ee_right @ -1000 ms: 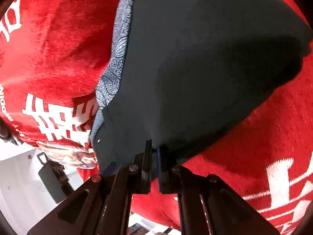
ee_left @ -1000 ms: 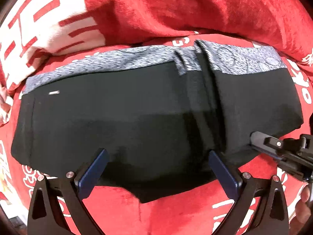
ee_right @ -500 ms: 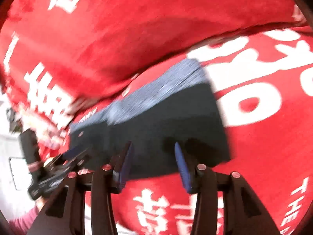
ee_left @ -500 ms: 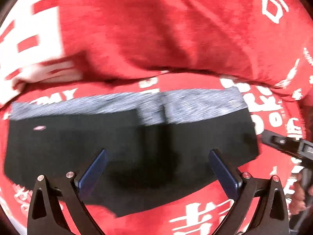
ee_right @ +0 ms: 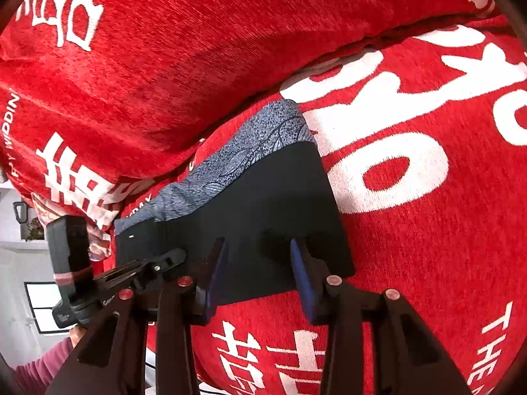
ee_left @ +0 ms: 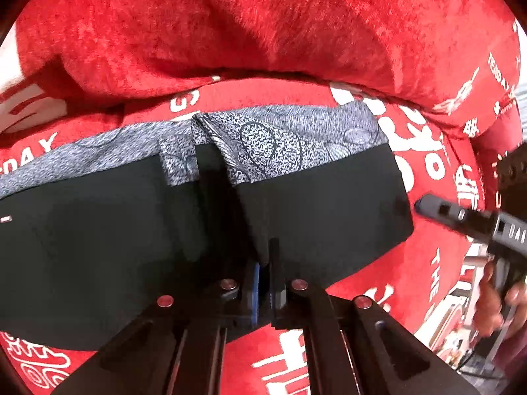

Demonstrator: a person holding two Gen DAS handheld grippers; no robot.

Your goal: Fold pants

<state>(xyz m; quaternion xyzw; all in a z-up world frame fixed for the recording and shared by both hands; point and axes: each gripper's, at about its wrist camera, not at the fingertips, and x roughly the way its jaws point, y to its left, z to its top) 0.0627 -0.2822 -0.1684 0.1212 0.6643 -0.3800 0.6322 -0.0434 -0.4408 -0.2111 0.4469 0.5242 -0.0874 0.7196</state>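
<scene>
Red plush fabric printed with white lettering covers the whole surface, and a fat red cushion [ee_left: 230,33] in the same cloth bulges along the far side. On the flat part in front of that cushion lie the pants [ee_left: 329,204], black with a grey patterned waistband [ee_left: 296,138] along the far edge, folded into a low, wide slab with a crease running from front to back near the middle. At the near edge of that crease the left tongs [ee_left: 263,270] have just snapped together and are pinching a ridge of the black cloth, blue pads squeezed tight on it. Off to the right, the right tongs [ee_right: 258,263] stand partly spread, having just drawn in a little; they straddle the near right corner of the pants, and nothing is pinched between the blue pads. From the left camera the tip of those right tongs shows just beside the right edge of the pants, with a hand [ee_left: 494,299] gripping the handle behind it. Beyond the left end of the surface I can see a pale wall and a pink sleeve [ee_right: 46,362].
</scene>
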